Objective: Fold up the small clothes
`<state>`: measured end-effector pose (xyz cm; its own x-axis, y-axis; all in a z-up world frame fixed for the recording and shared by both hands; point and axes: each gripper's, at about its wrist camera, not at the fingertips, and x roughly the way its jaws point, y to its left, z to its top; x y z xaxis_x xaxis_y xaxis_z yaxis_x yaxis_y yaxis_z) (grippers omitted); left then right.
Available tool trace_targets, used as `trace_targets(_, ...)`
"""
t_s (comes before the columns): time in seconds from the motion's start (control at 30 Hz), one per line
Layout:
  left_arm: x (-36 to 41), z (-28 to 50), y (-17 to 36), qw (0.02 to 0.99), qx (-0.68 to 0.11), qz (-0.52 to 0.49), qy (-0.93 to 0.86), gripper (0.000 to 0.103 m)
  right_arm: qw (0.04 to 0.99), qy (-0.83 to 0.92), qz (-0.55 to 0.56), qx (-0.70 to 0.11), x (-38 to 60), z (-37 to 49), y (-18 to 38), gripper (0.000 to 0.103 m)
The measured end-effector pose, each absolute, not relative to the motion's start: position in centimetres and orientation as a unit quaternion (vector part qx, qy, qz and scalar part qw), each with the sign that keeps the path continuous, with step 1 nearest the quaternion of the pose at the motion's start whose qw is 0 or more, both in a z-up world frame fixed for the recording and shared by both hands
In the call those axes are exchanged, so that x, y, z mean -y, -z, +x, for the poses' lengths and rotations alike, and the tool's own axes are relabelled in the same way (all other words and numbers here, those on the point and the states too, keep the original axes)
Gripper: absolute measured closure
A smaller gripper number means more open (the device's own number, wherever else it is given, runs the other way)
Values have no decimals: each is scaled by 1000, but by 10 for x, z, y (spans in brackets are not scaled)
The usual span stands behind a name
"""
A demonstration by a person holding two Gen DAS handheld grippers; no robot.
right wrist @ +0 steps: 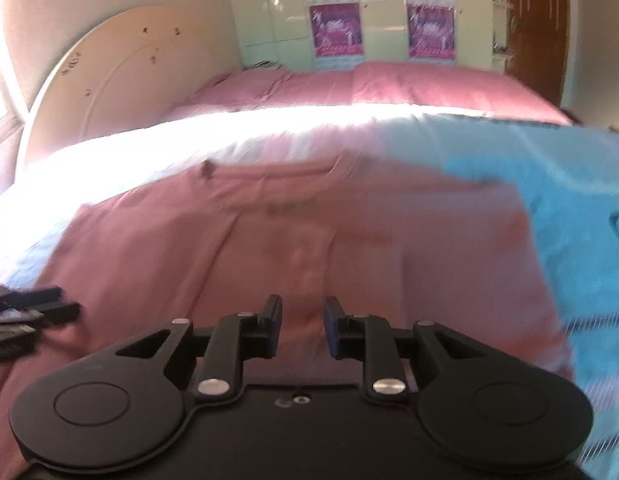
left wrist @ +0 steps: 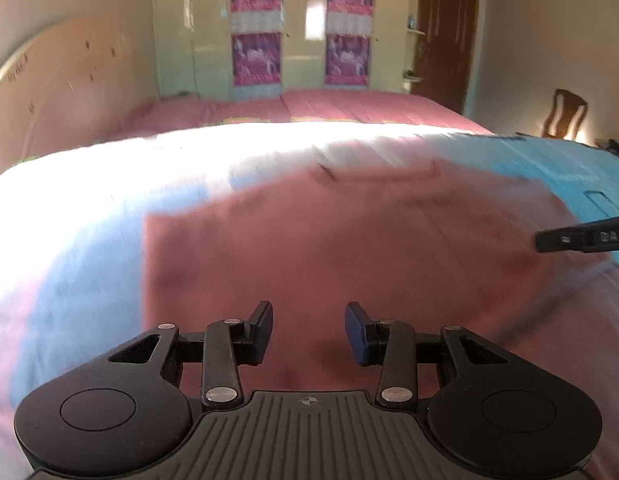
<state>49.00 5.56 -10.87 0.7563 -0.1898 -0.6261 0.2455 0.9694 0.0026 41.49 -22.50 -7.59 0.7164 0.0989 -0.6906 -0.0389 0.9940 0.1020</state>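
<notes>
A pink garment lies flat on the bed; it also shows in the right wrist view, with a neckline edge at its far side. My left gripper is open and empty, hovering over the garment's near part. My right gripper is open and empty above the garment's near middle. The right gripper's finger pokes in at the right edge of the left wrist view. The left gripper's fingers show at the left edge of the right wrist view. Both views are motion-blurred.
The garment rests on a blue, white and pink bedspread, turquoise at the right. A cream headboard stands to the left, a wardrobe with purple posters beyond, and a wooden chair at far right.
</notes>
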Motion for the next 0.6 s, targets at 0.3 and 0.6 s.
trace_targets(0.3,-104,599,132,932,-358,7,49,63,920,-53,50,-386,239,483,90,83)
trace_targets(0.6,-68,575,116,937,-335,4,96,63,925,-58,54,-370,220,481,87,79)
